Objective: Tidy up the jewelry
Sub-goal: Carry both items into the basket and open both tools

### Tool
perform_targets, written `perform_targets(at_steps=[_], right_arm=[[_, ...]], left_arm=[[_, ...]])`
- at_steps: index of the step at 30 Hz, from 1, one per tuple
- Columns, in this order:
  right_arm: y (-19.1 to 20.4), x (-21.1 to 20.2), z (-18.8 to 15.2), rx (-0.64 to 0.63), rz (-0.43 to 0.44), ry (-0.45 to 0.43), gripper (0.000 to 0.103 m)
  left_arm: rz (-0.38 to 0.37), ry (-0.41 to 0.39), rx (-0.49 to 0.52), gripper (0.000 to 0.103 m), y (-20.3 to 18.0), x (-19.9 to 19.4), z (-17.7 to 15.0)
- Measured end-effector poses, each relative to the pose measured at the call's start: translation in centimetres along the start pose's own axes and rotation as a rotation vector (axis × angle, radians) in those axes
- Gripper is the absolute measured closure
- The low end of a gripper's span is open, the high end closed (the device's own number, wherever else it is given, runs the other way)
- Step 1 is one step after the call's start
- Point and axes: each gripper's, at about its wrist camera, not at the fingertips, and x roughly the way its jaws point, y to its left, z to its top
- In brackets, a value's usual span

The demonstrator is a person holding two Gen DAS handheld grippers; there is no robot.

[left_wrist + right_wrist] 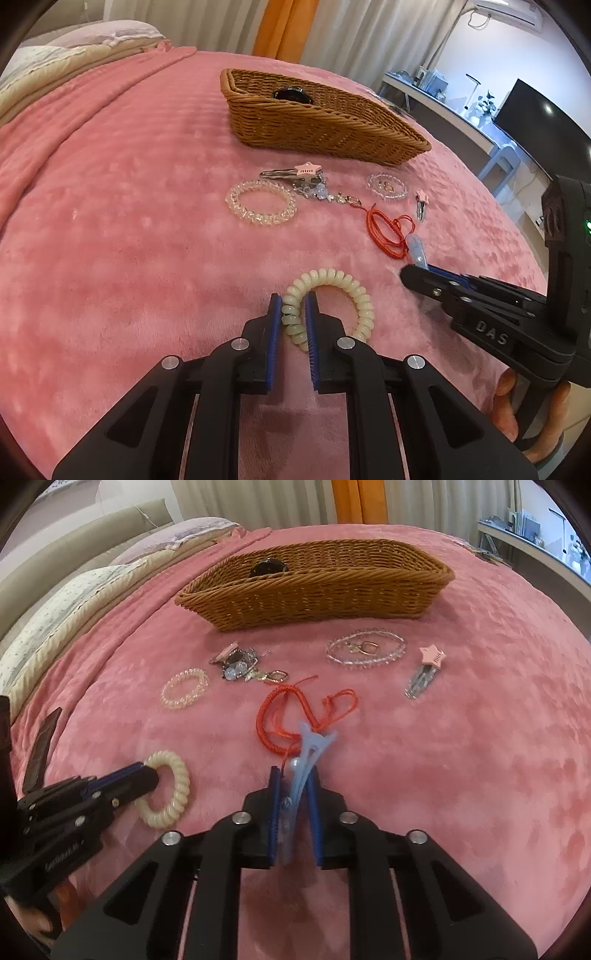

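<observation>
Pink blanket [129, 240]: both tools grip hair accessories.

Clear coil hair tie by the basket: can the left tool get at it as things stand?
Probably not yet. The path over the pink blanket to the clear coil hair tie looks free, but the left tool is shut on the cream coil hair tie, so it would have to drop that first.

Pink blanket [110, 166] on bed, white curtains [207, 22], orange curtain [284, 22], dark screen [535, 110]
</observation>
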Motion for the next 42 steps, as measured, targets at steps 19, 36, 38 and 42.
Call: perform_targets(at_steps=[19, 36, 38, 42], right_arm=[[-1.3, -6.5, -0.5, -0.046, -0.003, -0.151, 0.097], [-2.9, -6.7, 15.6, -0.148, -0.064, -0.411, 0.097], [-4.2, -4.1, 17.7, -0.123, -0.063, -0.382, 0.097], [-5.8, 1.3, 20.6, -0.088, -0.09, -0.288, 0.097]], left_arm=[[-0.051, -0.155, 0.033, 0.094, -1.8, -4.2, 1.0], [-0.016, -0.364, 0.113, 0.094, -5.7, -3.9, 16.0], [-0.006, -0.353, 0.111, 0.094, -5.6, -1.7, 17.7], [0.006, -0.31, 0.096, 0.094, -5.0, 2.5, 19.6]])
